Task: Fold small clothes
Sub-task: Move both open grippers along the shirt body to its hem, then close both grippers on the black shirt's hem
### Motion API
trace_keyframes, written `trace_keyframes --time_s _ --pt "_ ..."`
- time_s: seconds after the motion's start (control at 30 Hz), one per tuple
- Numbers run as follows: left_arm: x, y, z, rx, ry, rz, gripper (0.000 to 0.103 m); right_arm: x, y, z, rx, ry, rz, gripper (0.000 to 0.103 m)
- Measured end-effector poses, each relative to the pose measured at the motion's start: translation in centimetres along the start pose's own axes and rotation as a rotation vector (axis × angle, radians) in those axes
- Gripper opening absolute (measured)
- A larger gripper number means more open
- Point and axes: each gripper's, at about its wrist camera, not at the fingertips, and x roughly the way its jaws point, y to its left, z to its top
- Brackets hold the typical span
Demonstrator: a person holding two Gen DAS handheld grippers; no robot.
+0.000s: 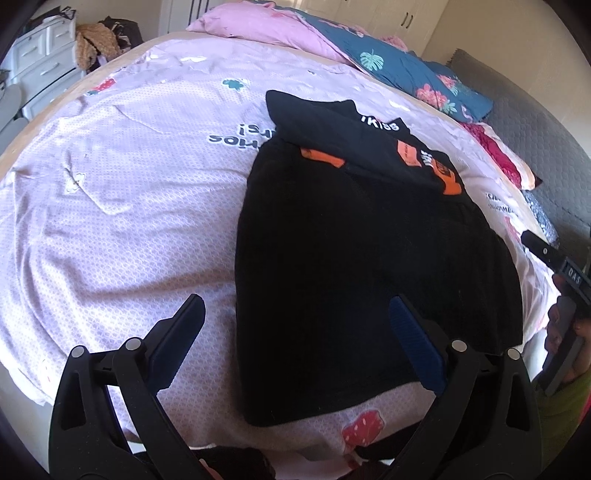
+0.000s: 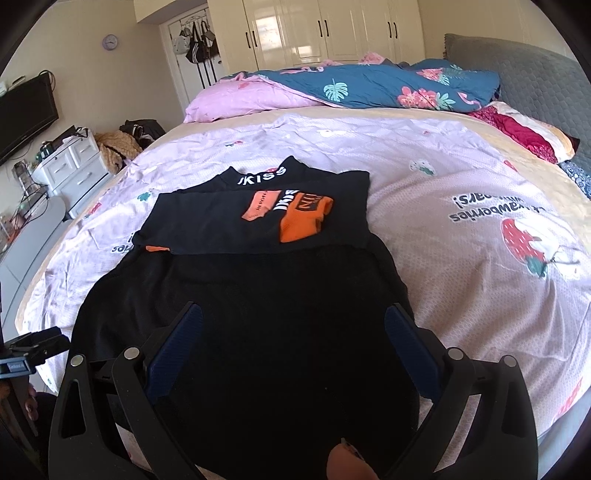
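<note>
A black shirt (image 2: 258,295) lies spread on a bed (image 2: 461,258) covered with a pale pink sheet printed with strawberries. Its top part is folded down over the body, showing white "KISS" lettering near the collar and orange patches (image 2: 303,221) on the chest.

The left gripper (image 1: 295,317) hangs above the shirt's near left edge with its 2 fingers spread wide, holding nothing — one blue pad (image 1: 417,347) sits over black cloth, the other over the sheet. The right gripper (image 2: 293,325) is also wide open and empty, both fingers above the lower half of the shirt.

Beyond the shirt, a pink quilt (image 2: 240,99) and a blue flowered blanket (image 2: 388,88) are bunched at the far side of the bed — white wardrobe doors (image 2: 321,29) stand behind them.
</note>
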Motion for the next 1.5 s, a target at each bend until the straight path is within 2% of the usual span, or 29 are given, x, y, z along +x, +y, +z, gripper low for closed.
trace_keyframes --time_s 0.13,0.63,0.83,1.0,1.13,1.17,1.2,1.37,1.4,1.5 --pt "0.0 0.0 -0.6 0.003 0.016 -0.008 0.086 -0.4 -0.2 -0.4 0.000 0.002 -0.005 0.098" --pt "0.7 -0.5 -2.4 0.019 0.088 -0.013 0.086 -0.7 -1.3 -2.8 -0.023 0.055 -0.044 0.098" --pt "1.1 -0.4 -2.4 0.008 0.106 -0.010 0.067 -0.7 -2.6 -4.7 -0.038 0.098 -0.072 0.098" --pt "1.9 -0.3 -2.6 0.003 0.141 -0.001 0.046 -1.1 -3.6 -6.4 -0.052 0.131 -0.080 0.098" --pt "2.2 -0.4 -2.7 0.007 0.153 0.007 0.038 -1.3 -4.3 -7.8 -0.051 0.156 -0.089 0.098" --pt "2.2 -0.3 -2.7 0.007 0.152 0.006 0.031 -1.4 -4.5 -8.1 -0.048 0.160 -0.087 0.098" --pt "2.2 -0.2 -2.7 0.004 0.150 0.006 0.023 -1.5 -4.6 -8.2 -0.045 0.162 -0.086 0.098" --pt "1.4 0.0 -2.5 -0.007 0.111 -0.019 0.005 -2.3 -5.2 -8.8 -0.036 0.169 -0.074 0.098" --pt "1.0 0.2 -2.5 -0.014 0.097 -0.027 0.002 -2.5 -5.3 -8.9 -0.034 0.171 -0.068 0.098" --pt "-0.5 0.6 -2.4 -0.027 0.040 -0.056 0.002 -2.9 -5.7 -9.5 -0.026 0.181 -0.046 0.098"
